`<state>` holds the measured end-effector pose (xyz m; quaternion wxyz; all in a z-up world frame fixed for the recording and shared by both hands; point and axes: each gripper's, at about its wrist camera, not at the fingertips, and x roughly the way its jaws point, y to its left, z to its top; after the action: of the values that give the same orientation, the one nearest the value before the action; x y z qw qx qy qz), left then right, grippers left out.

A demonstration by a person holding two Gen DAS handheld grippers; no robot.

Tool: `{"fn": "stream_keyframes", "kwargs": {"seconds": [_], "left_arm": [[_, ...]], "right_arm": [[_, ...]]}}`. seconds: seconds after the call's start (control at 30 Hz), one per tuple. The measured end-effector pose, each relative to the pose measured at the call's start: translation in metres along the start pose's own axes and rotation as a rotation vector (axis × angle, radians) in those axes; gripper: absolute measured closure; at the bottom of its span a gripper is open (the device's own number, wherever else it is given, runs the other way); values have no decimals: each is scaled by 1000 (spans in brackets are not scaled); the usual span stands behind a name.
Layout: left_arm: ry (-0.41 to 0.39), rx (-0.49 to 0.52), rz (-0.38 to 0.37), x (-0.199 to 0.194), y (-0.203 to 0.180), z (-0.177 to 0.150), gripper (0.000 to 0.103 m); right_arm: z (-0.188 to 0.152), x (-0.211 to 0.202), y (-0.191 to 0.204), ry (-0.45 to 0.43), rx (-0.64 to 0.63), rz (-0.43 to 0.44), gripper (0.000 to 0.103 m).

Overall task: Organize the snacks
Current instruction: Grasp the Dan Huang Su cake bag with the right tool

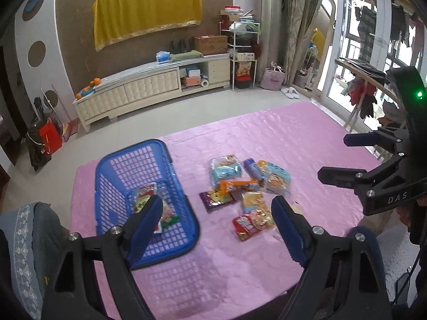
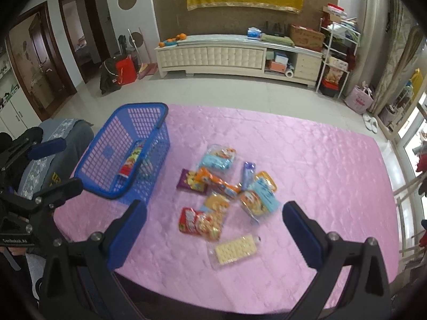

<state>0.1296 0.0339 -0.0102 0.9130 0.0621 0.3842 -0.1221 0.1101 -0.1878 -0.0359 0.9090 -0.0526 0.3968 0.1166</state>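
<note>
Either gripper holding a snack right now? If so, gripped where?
Nothing is held. The left gripper and the right gripper are both open with empty fingers, above the pink table. The snacks lie loose on the table or in the blue basket.

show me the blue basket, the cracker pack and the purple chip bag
blue basket (image 2: 112,196), right wrist view, near rim
cracker pack (image 2: 234,248), right wrist view, middle of the clear wrapper
purple chip bag (image 1: 216,200), left wrist view, middle of its front

Soft daylight from the windows, slight motion blur, strong fisheye bending and dark corners.
</note>
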Motion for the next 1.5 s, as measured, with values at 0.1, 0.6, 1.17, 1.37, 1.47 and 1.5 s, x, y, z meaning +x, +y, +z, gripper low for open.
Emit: {"fn": "stream_keyframes", "kwargs": {"seconds": [0.1,0.6,1.17,1.37,1.47,1.5], "left_arm": [[16,5,-11,8,-14,-5,21],[114,4,-29,57,-68,-38,21],[234,-40,-37,143,-81,-51,21],[259,-48,-22,174,-75,-46,21],[271,-70,-16,188,-71,-43,21],[278,-80,-16,193,-69,-43,21]], "right_arm": [[-10,-3,-14,1,10,-8,0],[-57,24,-59,24,-50,16,0],[-69,114,-91,135,-151,17,0],[-58,151,-94,150,-243,76,0],[-52,168,-94,158,-269,113,0],[-50,175,-94,165,-278,137,0]]}}
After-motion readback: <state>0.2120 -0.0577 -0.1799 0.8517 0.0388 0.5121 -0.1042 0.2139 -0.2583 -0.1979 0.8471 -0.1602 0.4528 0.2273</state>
